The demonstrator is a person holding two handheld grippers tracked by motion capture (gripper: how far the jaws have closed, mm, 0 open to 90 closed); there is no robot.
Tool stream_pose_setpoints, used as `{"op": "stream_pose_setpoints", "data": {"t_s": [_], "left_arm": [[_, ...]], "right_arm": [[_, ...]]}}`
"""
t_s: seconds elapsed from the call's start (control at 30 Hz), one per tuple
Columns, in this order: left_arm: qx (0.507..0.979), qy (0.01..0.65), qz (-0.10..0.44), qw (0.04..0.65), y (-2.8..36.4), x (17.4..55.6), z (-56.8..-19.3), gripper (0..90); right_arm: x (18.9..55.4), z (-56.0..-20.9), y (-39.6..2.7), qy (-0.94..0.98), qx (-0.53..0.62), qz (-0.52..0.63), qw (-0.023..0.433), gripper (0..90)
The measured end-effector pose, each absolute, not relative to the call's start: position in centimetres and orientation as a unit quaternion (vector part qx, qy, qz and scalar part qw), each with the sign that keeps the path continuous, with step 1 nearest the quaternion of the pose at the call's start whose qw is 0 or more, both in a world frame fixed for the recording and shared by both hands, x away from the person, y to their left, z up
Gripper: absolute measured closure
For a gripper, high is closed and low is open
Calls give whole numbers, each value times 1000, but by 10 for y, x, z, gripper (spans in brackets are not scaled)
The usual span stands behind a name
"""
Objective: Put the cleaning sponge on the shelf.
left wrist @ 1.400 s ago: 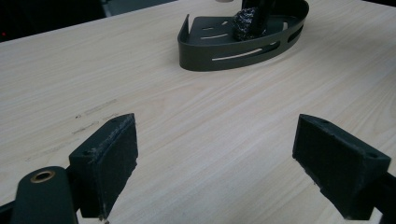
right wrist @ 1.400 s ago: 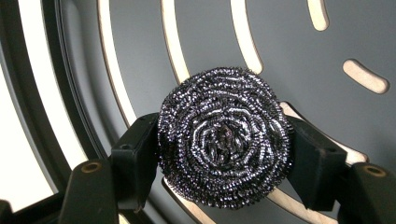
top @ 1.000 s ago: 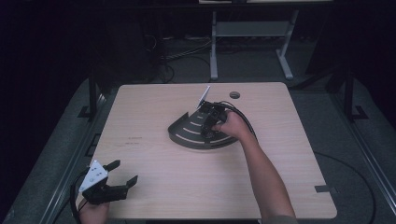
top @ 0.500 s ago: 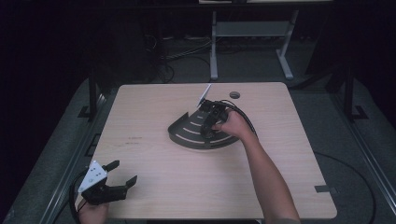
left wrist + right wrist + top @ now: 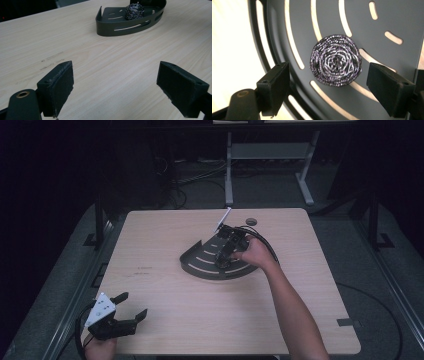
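The surface (image 5: 165,265) carries 1 dark slotted corner caddy (image 5: 200,265), a quarter-round tray with a low wall, set slightly beyond its middle. Inside the caddy lies 1 steel-wool scourer (image 5: 335,63), flat on the slotted floor near the tray's back corner; the left gripper view shows it as a dark coiled ball (image 5: 134,11) behind the curved wall.

The step in hand looks like the release of the scourer into the caddy. The right gripper (image 5: 329,82) hangs directly above it, and its jaws have just been opening: they now stand wide, 1 pad on each side of the scourer and clear of it, holding nothing. To finish well, I would lift straight up along the jaws' own line, so that neither pad snags the wiry coils and drags the scourer out, and I would keep clear of the caddy's wall so that the tray does not shift.

The left gripper (image 5: 122,312) rests at the near left corner of the surface, well apart from the caddy, its jaws spread wide and empty over bare wood.

Count: 1 surface, 1 caddy, 2 grippers, 1 scourer.
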State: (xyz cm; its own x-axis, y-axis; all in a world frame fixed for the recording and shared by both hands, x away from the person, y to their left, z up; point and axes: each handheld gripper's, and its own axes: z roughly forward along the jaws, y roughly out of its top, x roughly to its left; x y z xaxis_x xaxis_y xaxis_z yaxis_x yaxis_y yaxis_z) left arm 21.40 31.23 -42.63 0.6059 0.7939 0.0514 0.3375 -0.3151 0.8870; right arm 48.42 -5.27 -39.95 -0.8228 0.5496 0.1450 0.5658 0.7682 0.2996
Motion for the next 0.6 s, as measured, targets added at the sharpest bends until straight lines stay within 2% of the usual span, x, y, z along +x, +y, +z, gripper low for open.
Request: {"op": "stream_pose_setpoints", "data": {"t_s": [0.6], "left_arm": [[770, 371, 251, 454, 313, 213, -427, 134]], "right_arm": [[463, -383, -81, -939, -289, -185, 23, 193]]}}
